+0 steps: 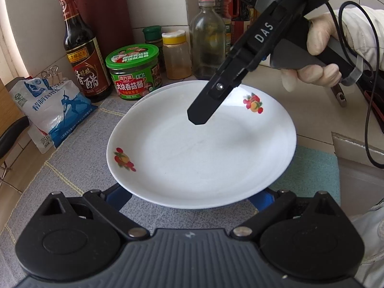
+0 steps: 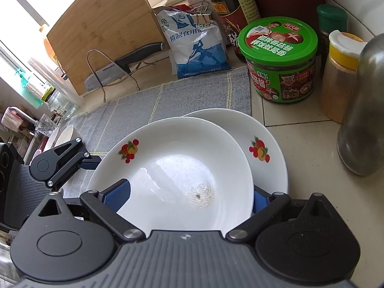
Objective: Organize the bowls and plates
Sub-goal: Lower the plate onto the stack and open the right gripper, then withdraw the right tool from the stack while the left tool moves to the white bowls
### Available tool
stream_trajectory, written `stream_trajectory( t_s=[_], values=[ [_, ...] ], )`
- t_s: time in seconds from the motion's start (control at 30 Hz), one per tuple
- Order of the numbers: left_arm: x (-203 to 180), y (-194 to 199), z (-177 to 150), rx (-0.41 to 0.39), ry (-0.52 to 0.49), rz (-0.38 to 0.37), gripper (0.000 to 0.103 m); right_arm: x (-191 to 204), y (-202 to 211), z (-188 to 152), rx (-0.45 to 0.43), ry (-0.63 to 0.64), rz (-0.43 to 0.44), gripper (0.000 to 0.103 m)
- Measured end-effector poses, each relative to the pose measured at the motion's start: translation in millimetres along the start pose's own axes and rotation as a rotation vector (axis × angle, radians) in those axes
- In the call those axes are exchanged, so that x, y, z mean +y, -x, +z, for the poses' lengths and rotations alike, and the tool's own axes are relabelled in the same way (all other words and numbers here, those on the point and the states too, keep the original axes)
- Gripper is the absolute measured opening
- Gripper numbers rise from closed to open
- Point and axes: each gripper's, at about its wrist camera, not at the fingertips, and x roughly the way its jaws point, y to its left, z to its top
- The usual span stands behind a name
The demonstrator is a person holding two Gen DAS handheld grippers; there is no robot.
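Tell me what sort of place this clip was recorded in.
Most likely a home kitchen counter: a vinegar bottle and sauce jar against tiled wall, a knife by a cutting board, and stacked plates.

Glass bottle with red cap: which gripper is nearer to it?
Right. The right gripper hangs over the plates just before the bottle; the left gripper sits at their far rim.

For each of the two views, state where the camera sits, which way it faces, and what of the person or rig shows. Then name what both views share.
Left wrist: sits behind the left gripper, facing the wall of condiments across the top plate; the right gripper and gloved hand show.
Right wrist: sits behind the right gripper, facing the cutting board; the left gripper shows.
Shared: stacked plates, green-lidded jar, salt bag.
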Motion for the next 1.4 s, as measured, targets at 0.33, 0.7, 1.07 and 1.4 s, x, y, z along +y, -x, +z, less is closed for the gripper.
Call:
stream_trajectory(
  t_s=[0.33, 0.7, 1.07, 1.4],
  values=[
    [6, -5, -1, 0.002, -0.017, -0.013, 0.097, -3, 10, -9, -0.004, -0.032, -0.036, 0.102],
    [7, -6, -1, -0.002, -0.031, -0.018, 0.097, 4, 22, -15, -0.013, -0.038, -0.077, 0.102],
    [7, 0, -2, -0.020, -0.034, 0.005, 0.098, 14, 32, -22, -0.026, -0.034, -0.128, 0.103],
    [10, 19, -10, -0.053, 0.014, 0.048, 0.098, 29, 38, -35, -0.042, 0.004, -0.238, 0.103]
  ],
)
